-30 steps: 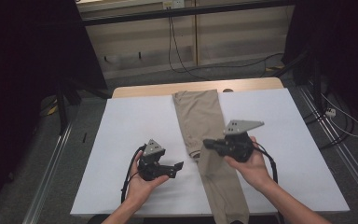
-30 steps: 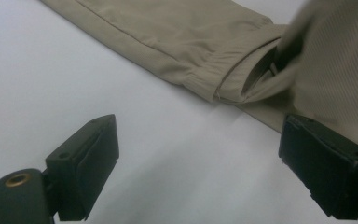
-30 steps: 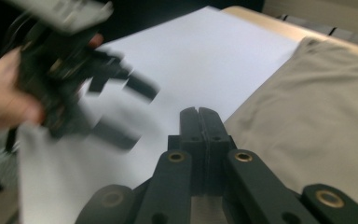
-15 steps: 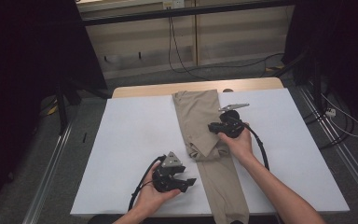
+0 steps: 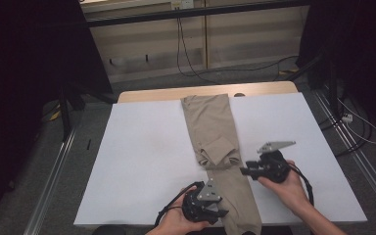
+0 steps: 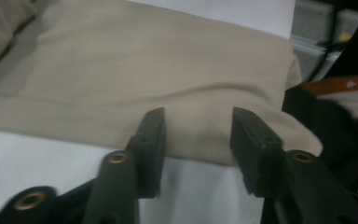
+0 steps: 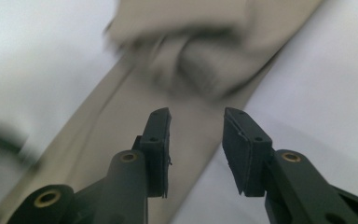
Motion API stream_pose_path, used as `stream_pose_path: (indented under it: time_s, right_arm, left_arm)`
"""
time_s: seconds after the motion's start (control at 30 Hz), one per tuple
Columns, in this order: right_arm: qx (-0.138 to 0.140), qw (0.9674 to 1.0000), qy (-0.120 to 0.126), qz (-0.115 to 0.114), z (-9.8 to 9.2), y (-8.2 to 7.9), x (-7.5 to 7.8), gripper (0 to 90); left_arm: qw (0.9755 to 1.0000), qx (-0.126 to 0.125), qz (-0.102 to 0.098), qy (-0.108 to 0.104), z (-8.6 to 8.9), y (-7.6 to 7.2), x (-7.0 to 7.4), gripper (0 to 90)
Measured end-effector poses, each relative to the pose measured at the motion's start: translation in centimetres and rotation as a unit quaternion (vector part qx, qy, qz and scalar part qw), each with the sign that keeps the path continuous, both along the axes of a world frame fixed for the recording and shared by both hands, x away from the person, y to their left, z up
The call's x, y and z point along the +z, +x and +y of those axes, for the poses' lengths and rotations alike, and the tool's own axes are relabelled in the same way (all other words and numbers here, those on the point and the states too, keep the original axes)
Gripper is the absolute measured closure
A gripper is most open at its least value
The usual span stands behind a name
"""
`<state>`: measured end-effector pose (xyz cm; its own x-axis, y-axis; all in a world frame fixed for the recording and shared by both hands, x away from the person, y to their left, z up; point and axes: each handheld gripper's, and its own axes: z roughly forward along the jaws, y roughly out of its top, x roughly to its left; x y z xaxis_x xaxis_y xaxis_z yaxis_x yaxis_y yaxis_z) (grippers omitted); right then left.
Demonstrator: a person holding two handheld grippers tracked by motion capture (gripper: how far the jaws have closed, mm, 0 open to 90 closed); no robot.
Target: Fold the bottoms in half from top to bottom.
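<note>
A pair of khaki trousers (image 5: 220, 161) lies lengthwise down the middle of the white table cover (image 5: 142, 147), running from twelve o'clock at the far edge to six o'clock at the near edge, where the leg end hangs just over. About halfway along, a part of the cloth is folded back on itself into a rumpled flap.

The left gripper (image 5: 219, 209) sits at the near edge, at about seven o'clock from the flap, its jaws half spread and having just been closing. In the left gripper view the left gripper (image 6: 196, 135) straddles the side hem of the leg, cloth lying between the pads but not yet pinched. The right gripper (image 5: 244, 171) hovers at four o'clock from the flap, just off the cloth's right edge; in the right gripper view the right gripper (image 7: 196, 137) has its jaws part spread, just been opening, with nothing between them (the picture is blurred).

The fabric looks light, soft and limp, so it should sag and drape from any grip and slide easily over the smooth cover. A firm pinch on the hem or a doubled edge, one gripper on each side, would likely keep the layers together.
</note>
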<state>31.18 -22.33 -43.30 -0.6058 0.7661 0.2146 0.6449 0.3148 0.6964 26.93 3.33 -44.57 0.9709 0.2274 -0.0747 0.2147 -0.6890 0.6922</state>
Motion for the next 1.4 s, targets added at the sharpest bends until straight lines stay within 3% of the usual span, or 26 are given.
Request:
stream_pose_path:
  time_s: [0.03,0.07,0.13,0.2,0.27,0.33,0.37,0.47,0.5,0.53,0.67,0.77,0.87,1.0,1.1,1.2,1.23,1.27,1.3,1.33,1.37,1.4]
  right_arm:
    - [0.01,0.9999,-0.007,0.003,0.1,-1.0,-0.3,63.7]
    - [0.015,0.9997,-0.013,0.012,0.1,-1.9,-0.6,64.0]
    - [0.025,0.9988,-0.036,0.02,0.4,-3.4,-1.1,62.8]
    - [0.024,0.9987,-0.039,0.02,0.3,-4.4,-1.2,62.1]
    - [0.018,0.999,-0.039,0.015,0.3,-5.0,-1.3,59.8]
    - [0.018,0.9975,-0.068,0.001,0.9,-5.2,-1.2,64.7]
    - [0.016,0.9964,-0.083,-0.008,1.2,-5.3,-1.2,65.6]
    - [0.007,0.9959,-0.089,-0.007,1.4,-5.4,-1.1,73.4]
    - [0.009,0.9963,-0.085,-0.003,1.3,-5.3,-1.1,86.4]
    - [0.015,0.9978,-0.063,0.014,1.2,-5.2,-1.1,90.0]
    - [0.01,0.9976,-0.066,0.019,1.5,-5.3,-1.0,90.0]
    - [0.012,0.9982,-0.045,0.039,1.6,-5.4,-1.0,90.0]
    - [0.023,0.998,-0.033,0.048,2.2,-5.9,-0.9,90.0]
    - [0.04,0.9976,-0.036,0.044,3.5,-6.4,-1.0,90.0]
    - [0.049,0.9971,-0.031,0.049,4.0,-6.8,-1.0,90.0]
    - [0.063,0.9962,-0.026,0.055,4.3,-7.1,-0.9,90.0]
    - [0.065,0.9964,-0.026,0.048,4.3,-7.0,-0.8,85.9]
    - [0.067,0.9967,-0.024,0.04,4.2,-6.8,-0.6,76.7]
    - [0.059,0.9975,-0.023,0.032,4.0,-6.4,-0.5,67.0]
    - [0.051,0.9981,-0.026,0.022,3.7,-5.9,-0.3,67.1]
    - [0.05,0.9983,-0.026,0.012,3.4,-5.4,0.0,68.3]
    - [0.044,0.9988,-0.022,0.0,3.1,-4.7,0.2,66.1]
  left_arm:
    - [0.999,-0.03,-0.019,0.026,0.2,0.3,0.2,52.6]
    - [0.9999,-0.006,-0.012,0.005,0.0,-0.1,0.0,53.9]
    - [0.9998,-0.016,-0.015,-0.001,0.0,-0.3,-0.1,66.0]
    - [0.9996,-0.023,-0.017,0.0,0.0,-0.5,-0.1,79.5]
    - [0.9993,-0.033,-0.017,0.004,-0.1,-0.6,0.0,86.0]
    - [0.9993,-0.031,-0.02,0.009,-0.1,-0.7,0.0,90.0]
    - [0.9992,-0.034,-0.018,0.012,-0.1,-0.6,0.1,90.0]
    - [0.9995,-0.028,-0.011,0.012,0.0,-0.6,0.2,90.0]
    - [0.9996,-0.027,-0.004,0.011,0.2,-0.5,0.3,90.0]
    - [0.9996,-0.025,0.008,0.007,0.4,-0.2,0.4,90.0]
    - [0.9997,-0.008,0.023,-0.008,1.8,0.0,0.9,90.0]
    - [0.9995,-0.007,0.028,-0.01,3.0,0.0,1.3,90.0]
    - [0.9992,0.003,0.037,-0.013,4.3,-0.2,1.4,90.0]
    - [0.9986,0.018,0.044,-0.023,5.6,-0.7,1.5,90.0]
    - [0.9988,0.013,0.044,-0.014,6.2,-0.8,1.5,90.0]
    - [0.9977,0.032,0.057,-0.017,6.3,-0.8,1.2,90.0]
    - [0.9972,0.034,0.063,-0.022,6.4,-0.5,1.3,88.1]
    - [0.9975,0.043,0.053,-0.019,6.3,-0.3,1.5,82.6]
    - [0.9969,0.05,0.051,-0.034,6.3,0.1,1.7,71.8]
    - [0.9962,0.07,0.035,-0.037,6.1,0.4,2.1,60.3]
    - [0.9957,0.066,0.04,-0.051,6.1,1.0,2.4,58.1]
    - [0.9957,0.07,0.025,-0.055,5.9,1.7,2.7,59.5]
